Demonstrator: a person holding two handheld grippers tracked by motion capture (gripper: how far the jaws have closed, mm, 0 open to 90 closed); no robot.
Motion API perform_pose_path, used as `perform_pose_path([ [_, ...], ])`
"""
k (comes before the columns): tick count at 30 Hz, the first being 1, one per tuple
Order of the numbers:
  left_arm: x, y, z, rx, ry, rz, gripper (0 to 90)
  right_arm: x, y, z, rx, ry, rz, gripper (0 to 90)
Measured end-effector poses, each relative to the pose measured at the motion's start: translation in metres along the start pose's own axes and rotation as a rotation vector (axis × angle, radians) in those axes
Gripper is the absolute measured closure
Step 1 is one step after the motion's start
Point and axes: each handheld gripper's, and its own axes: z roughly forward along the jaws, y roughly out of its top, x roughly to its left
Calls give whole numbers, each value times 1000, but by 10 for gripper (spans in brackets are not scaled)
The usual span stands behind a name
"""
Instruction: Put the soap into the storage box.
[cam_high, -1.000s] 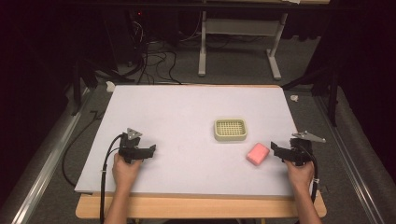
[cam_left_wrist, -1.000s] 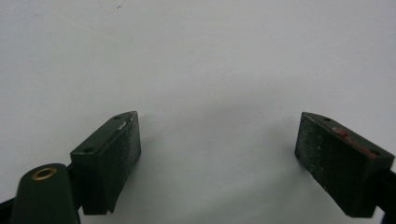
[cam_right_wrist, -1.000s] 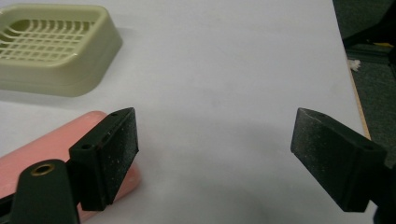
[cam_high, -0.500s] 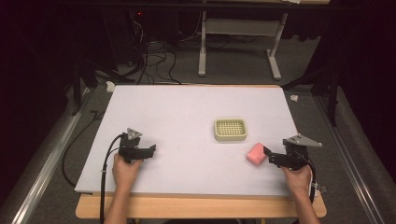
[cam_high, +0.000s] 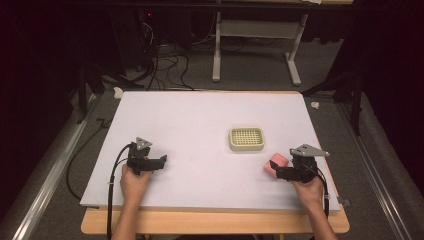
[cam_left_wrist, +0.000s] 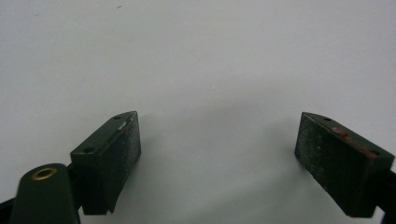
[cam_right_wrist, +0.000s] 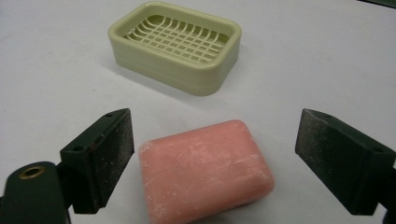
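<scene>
The pink soap (cam_right_wrist: 205, 170) is framed untouched between the right gripper (cam_right_wrist: 212, 158)'s jaws, which have just been spread wide.

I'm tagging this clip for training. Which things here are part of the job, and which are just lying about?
Part of the job:
- pink soap bar, lying between the open jaws of the right claw
- cream soap dish, empty, just beyond it

Lying about:
- left claw, open over bare table
- small white object at the table's far left corner
- cables on the floor
</scene>
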Motion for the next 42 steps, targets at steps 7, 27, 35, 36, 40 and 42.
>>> perform_pose_path([
  [7, 0, 0, 0, 2, 0, 1, 149, 1, -2, 10, 39, -3, -11, 119],
  [27, 0, 0, 0, 0, 0, 0, 149, 1, -9, 26, 106, 19, -34, 110],
  [35, 0, 0, 0, 0, 0, 0, 149, 0, -12, 30, 133, 25, -37, 111],
  [36, 0, 0, 0, 0, 0, 0, 149, 0, -12, 30, 133, 25, -37, 111],
  [40, 0, 0, 0, 0, 2, 1, 149, 1, -15, 33, 151, 22, -37, 120],
  [42, 0, 0, 0, 2, 1, 1, 149, 1, -15, 33, 155, 23, -38, 123],
])
